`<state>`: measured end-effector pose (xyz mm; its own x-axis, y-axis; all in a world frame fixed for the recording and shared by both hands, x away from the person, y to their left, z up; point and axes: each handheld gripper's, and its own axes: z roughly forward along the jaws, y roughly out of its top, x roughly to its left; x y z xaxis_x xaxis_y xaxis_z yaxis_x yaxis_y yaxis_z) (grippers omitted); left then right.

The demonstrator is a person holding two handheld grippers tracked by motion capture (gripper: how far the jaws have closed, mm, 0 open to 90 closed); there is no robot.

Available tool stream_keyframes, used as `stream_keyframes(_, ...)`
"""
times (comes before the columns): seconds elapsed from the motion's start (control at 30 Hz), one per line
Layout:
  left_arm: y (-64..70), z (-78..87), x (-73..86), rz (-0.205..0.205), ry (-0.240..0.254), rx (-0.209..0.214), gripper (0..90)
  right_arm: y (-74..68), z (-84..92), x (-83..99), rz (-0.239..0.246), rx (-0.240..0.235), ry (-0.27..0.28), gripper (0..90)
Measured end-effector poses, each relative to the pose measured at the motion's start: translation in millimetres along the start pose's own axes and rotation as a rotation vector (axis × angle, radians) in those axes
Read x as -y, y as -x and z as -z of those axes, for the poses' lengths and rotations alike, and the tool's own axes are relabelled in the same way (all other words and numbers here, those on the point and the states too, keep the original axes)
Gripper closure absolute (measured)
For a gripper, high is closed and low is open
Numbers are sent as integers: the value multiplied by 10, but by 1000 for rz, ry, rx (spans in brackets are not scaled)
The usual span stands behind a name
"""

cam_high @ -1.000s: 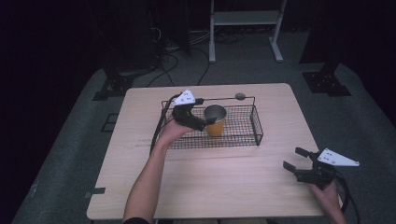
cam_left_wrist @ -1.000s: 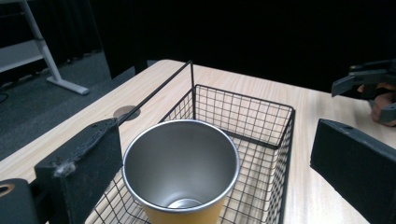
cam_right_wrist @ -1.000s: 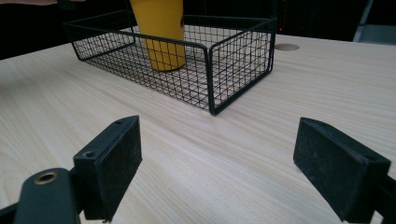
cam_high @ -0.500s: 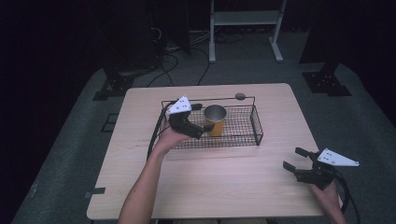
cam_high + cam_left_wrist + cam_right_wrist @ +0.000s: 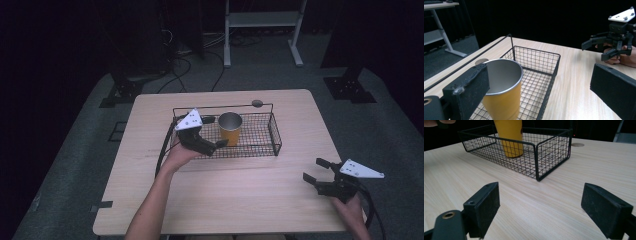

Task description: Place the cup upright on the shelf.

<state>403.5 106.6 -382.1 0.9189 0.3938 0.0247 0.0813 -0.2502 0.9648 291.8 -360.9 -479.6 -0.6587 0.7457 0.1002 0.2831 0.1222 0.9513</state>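
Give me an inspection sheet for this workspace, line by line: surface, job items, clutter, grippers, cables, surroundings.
Surface: light wood table, flat, with a round grommet near the far edge.
Job's things: yellow cup with a metal inside, standing upright in the black wire basket, toward its left half.
Clutter: nothing seen.
Grippers: left gripper open at the basket's left end, jaws either side of the cup, not touching it as far as I can tell; right gripper open, low over the table's near right corner, holding nothing.
Cables: a black cable trails from the left gripper; more lie on the floor behind the table.
Surroundings: dark room, grey floor, white frame stand at the back.
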Motion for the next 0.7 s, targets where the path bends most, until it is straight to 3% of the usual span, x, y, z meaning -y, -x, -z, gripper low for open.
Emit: stream_keyframes(0.7, 178, 264, 190, 19, 39, -14, 16, 0, -2, 0, 1, 2, -2, 143)
